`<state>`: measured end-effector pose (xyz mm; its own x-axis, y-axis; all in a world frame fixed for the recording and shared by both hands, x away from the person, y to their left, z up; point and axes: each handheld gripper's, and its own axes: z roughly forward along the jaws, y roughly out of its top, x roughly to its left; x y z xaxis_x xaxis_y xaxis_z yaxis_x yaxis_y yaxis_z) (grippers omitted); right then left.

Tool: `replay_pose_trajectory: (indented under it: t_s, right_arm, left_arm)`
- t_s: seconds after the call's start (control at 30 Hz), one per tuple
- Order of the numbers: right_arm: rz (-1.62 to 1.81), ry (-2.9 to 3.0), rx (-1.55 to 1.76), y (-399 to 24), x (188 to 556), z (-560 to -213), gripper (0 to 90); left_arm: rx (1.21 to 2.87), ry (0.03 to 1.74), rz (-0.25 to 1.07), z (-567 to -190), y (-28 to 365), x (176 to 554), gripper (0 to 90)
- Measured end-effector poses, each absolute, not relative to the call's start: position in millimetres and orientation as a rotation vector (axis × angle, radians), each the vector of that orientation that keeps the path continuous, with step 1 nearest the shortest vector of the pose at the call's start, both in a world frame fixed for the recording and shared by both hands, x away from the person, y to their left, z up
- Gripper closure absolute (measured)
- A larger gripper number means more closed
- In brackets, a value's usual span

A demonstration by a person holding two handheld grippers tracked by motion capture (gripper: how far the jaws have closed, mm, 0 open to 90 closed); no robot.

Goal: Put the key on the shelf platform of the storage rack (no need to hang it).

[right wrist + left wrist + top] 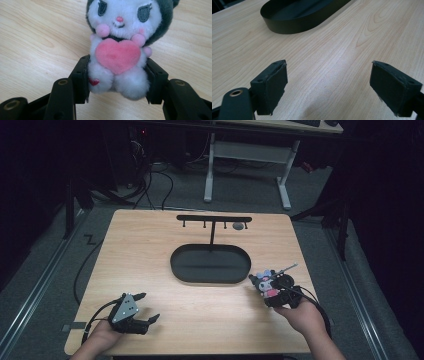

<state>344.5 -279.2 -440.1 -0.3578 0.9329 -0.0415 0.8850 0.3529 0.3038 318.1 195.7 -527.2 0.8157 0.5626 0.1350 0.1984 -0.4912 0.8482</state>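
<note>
A small plush toy (120, 50), white with a dark hood and a pink heart on its chest, is clamped at its lower body between the two black jaws of my right gripper (117, 80). In the high view the plush toy (266, 282) is at the table's right, just right of the black oval tray (175, 265), held by my right gripper (272, 290) with a metal pin or chain sticking out beyond it. My left gripper (148, 307) rests at the front left of the table, and my left gripper (328, 87) has its jaws wide apart over bare wood.
A black T-shaped rack (213, 219) with small hooks stands behind the tray, one grey piece hanging near its right end. The black oval tray (297, 25) lies ahead of the left gripper. A white desk frame (247, 155) stands on the floor beyond the wooden table (150, 245).
</note>
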Motion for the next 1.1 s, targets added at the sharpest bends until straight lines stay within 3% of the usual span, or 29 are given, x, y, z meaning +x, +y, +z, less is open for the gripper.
replay_pose_trajectory:
  t_s: [0.5, 1.1]
  right_arm:
    - [0.422, 2.409, 1.570, -256, 360, -404, 48.0]
    - [0.449, 2.434, 1.501, -221, 387, -397, 48.0]
  left_arm:
    - [2.076, 0.557, 0.499, -527, 196, 318, 15.5]
    - [2.072, 0.557, 0.498, -527, 196, 318, 15.5]
